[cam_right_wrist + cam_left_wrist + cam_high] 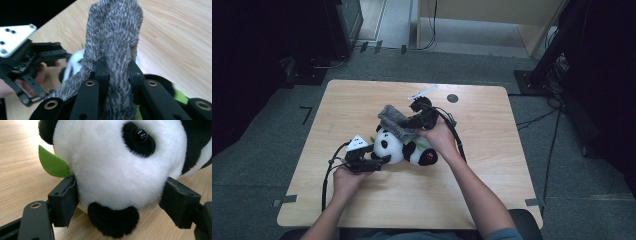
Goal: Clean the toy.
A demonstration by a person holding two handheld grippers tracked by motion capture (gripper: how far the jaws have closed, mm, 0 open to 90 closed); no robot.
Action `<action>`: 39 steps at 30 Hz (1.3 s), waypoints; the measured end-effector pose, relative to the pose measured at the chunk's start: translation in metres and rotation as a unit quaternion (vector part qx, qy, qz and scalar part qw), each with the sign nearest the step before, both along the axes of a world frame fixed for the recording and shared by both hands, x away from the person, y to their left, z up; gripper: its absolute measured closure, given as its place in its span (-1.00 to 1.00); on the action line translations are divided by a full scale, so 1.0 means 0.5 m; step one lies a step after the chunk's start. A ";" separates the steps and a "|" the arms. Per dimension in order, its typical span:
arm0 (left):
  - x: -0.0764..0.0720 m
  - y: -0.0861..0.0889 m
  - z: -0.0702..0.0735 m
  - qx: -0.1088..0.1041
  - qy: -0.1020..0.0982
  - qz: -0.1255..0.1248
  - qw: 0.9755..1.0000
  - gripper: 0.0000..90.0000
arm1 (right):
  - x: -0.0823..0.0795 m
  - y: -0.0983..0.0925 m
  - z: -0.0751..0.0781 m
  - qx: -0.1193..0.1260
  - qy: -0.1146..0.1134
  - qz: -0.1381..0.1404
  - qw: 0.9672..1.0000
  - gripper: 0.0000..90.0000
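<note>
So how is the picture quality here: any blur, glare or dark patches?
High view: even light on the table, surroundings dark, slightly soft. Left gripper view: panda plush sharp, tabletop washed out at top left. Right gripper view: grey furry cloth fairly sharp, the panda behind it blurred, black corner at top left.

Wooden table (pixel 482 190), grey carpeted floor (pixel 262 150)

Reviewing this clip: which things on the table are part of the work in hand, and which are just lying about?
In use:
- panda plush, head between the left hand-held gripper jaws
- grey fuzzy cloth, pinched by the right hand-held gripper, over the panda

Lying about:
- white strip near the far edge
- dark round spot beside it
</note>
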State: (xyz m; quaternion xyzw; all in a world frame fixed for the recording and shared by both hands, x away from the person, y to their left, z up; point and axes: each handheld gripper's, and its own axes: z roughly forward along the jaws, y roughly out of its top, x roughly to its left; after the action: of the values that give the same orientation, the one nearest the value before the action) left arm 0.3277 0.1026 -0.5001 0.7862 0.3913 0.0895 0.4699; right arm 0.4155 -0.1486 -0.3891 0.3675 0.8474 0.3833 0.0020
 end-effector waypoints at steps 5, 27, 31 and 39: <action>0.000 0.000 0.000 0.000 -0.001 0.000 1.000 -0.52 | 0.002 -0.039 0.007 -0.011 -0.008 -0.020 1.000 0.70; 0.000 0.001 -0.001 -0.002 -0.002 -0.001 1.000 -0.52 | -0.028 -0.034 0.077 0.053 -0.026 0.005 0.998 0.71; 0.000 0.001 -0.001 -0.001 -0.002 -0.001 1.000 -0.52 | -0.028 -0.006 0.082 0.059 -0.024 0.018 0.998 0.71; -0.001 0.000 0.000 0.000 -0.005 0.000 1.000 -0.52 | -0.027 0.071 0.072 0.063 -0.009 0.046 0.997 0.71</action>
State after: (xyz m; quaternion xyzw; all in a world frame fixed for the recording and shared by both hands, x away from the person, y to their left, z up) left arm 0.3273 0.1025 -0.5001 0.7856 0.3890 0.0933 0.4720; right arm 0.4021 -0.1131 -0.3531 0.3241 0.8373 0.4392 -0.0313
